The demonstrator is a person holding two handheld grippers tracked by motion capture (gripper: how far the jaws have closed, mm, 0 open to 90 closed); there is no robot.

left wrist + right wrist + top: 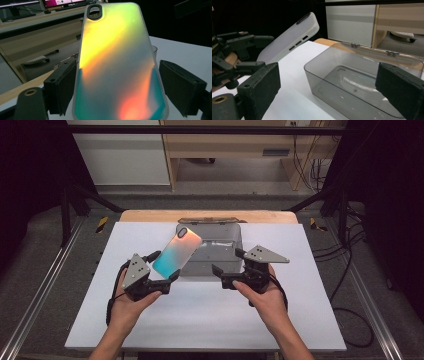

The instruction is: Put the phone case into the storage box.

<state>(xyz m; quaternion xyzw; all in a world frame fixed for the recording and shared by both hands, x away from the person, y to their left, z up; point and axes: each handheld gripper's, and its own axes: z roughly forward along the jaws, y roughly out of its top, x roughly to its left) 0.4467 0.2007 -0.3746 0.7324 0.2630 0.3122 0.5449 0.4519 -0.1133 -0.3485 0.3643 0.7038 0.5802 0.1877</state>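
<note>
High view, left gripper (165, 265) clasping phone case (176, 252)

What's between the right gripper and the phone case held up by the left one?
In the high view, the near edge of the clear box sits between the right gripper and the phone case; otherwise just white table.

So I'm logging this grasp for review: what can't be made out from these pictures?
- Phone case, left gripper view: its bottom end is cut off by the picture's lower edge, so the grip depth is unclear.
- Box, right gripper view: the right jaw hides its right end.
- Box, high view: the case covers its near left corner.
</note>
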